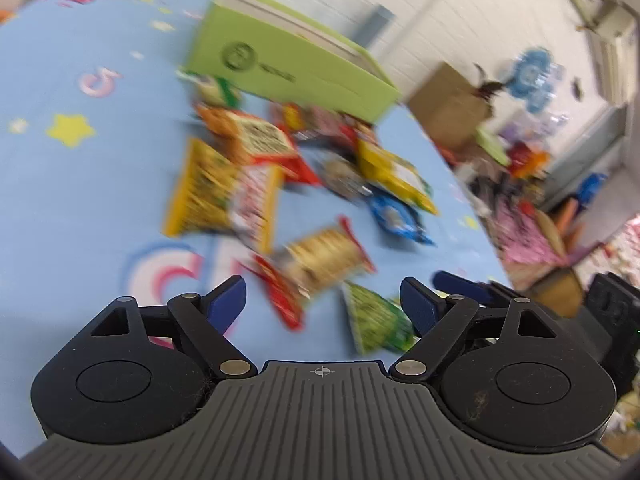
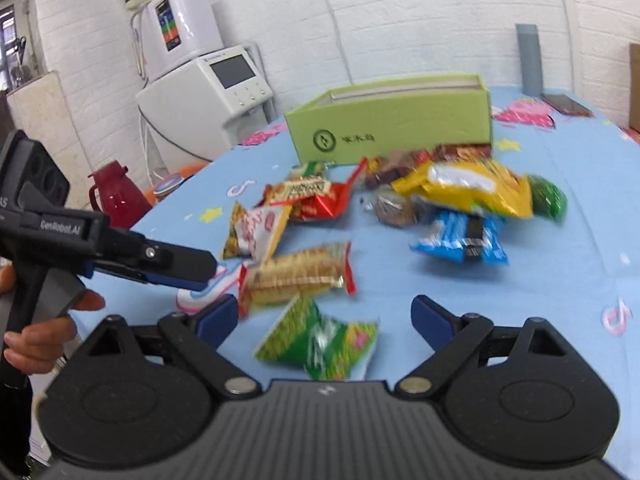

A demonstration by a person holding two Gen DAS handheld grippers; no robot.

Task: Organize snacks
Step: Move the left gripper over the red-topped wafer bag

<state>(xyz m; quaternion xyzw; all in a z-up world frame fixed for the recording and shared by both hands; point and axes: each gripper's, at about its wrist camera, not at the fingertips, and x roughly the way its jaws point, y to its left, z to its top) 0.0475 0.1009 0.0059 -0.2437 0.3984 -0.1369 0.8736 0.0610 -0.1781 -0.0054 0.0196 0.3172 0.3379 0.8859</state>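
Note:
A light green open box (image 1: 288,68) (image 2: 392,128) stands at the far side of a blue patterned tablecloth (image 1: 80,200) (image 2: 560,260). Snack packets lie scattered in front of it: a biscuit packet (image 1: 324,260) (image 2: 296,272), a green packet (image 1: 376,320) (image 2: 320,340), a blue packet (image 1: 394,216) (image 2: 460,236) and a yellow bag (image 1: 396,172) (image 2: 472,188). My left gripper (image 1: 322,300) hangs open above the biscuit packet, gripping nothing. My right gripper (image 2: 324,316) is open over the green packet, its pads clear of it. Both views are blurred.
Held by a hand, the left gripper (image 2: 200,270) shows at the left of the right wrist view. A red jug (image 2: 116,196) and white machines (image 2: 208,92) stand beyond the table's left edge. A phone (image 2: 566,104) lies far right. A cardboard box (image 1: 448,104) and clutter sit on the floor.

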